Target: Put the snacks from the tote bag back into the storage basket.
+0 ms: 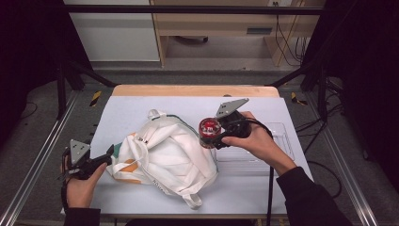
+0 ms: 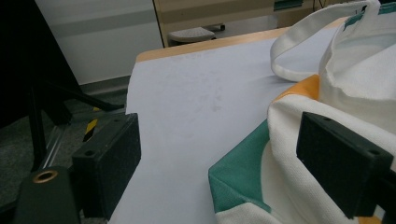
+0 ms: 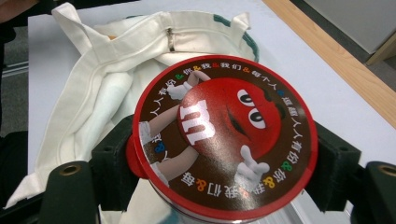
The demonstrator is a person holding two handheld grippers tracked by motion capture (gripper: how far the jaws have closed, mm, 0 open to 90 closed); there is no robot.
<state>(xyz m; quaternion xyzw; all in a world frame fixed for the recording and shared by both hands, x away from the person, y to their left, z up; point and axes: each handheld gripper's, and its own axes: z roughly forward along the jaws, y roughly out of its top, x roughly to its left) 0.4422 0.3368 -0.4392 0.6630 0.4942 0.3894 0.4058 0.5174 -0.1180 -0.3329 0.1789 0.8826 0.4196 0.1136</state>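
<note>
Beside bag point(image 1: 164, 155) right edge: right hand-held gripper point(image 1: 211, 136) clamped on tin point(image 1: 209, 132); left hand-held gripper point(image 2: 224, 158) apart.

Even overhead light falls on the pale table point(image 1: 141, 113) in the high view, while the room sinks into black at nine and three o'clock. Shadows under the white bag point(image 1: 164, 155) are soft and short. That view is grainy and slightly soft. In the right gripper view the candy tin lid point(image 3: 224, 135) is sharp with mild sheen; the jaws at six o'clock blur.
</note>
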